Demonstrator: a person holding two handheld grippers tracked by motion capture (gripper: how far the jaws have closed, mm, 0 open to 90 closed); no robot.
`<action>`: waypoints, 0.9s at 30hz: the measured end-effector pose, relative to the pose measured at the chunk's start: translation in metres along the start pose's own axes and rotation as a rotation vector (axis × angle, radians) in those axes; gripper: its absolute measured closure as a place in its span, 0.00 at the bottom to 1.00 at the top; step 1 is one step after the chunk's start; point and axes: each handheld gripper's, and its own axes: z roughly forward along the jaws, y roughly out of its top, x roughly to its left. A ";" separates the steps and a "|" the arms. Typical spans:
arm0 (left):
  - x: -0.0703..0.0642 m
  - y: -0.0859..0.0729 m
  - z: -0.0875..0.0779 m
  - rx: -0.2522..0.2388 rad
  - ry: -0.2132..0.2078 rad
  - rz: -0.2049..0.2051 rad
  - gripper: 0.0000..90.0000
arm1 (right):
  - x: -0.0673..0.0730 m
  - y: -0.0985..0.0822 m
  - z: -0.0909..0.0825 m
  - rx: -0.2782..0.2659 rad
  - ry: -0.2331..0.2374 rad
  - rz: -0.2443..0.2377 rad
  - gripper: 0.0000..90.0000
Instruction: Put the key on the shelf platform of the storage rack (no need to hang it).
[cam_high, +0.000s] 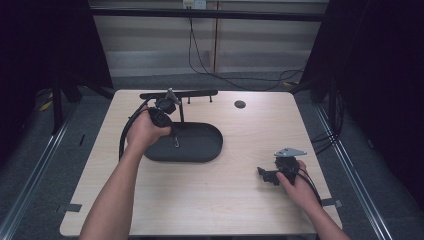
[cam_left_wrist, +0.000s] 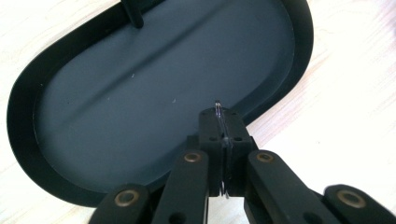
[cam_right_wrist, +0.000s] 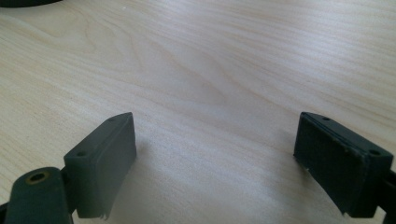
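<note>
Ring (cam_left_wrist: 218, 108) mostly hidden between left gripper (cam_left_wrist: 223, 126) pads

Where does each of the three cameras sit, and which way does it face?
High view: above the near edge, looking forward and down on the table; both forearms and tools show.
Left gripper view: rides the left tool, looking along its shut jaws, which pinch a thin metal ring over the black tray.
Right gripper view: rides the right tool, open over bare wood.
Shared: high and left gripper views both show the tray.

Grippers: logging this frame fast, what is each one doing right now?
Left gripper: shut on a thin metal ring, over the black tray.
Right gripper: open, holding nothing.
</note>
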 end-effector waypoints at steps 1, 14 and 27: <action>0.000 0.000 0.001 0.002 0.000 -0.004 0.99 | 0.000 0.000 0.000 0.000 0.000 0.000 0.14; 0.001 0.004 0.014 0.003 0.017 -0.005 0.99 | 0.000 0.000 0.000 0.000 0.001 -0.003 0.14; -0.003 0.008 0.024 -0.006 0.032 0.006 0.99 | 0.000 0.000 0.000 0.001 0.001 -0.002 0.14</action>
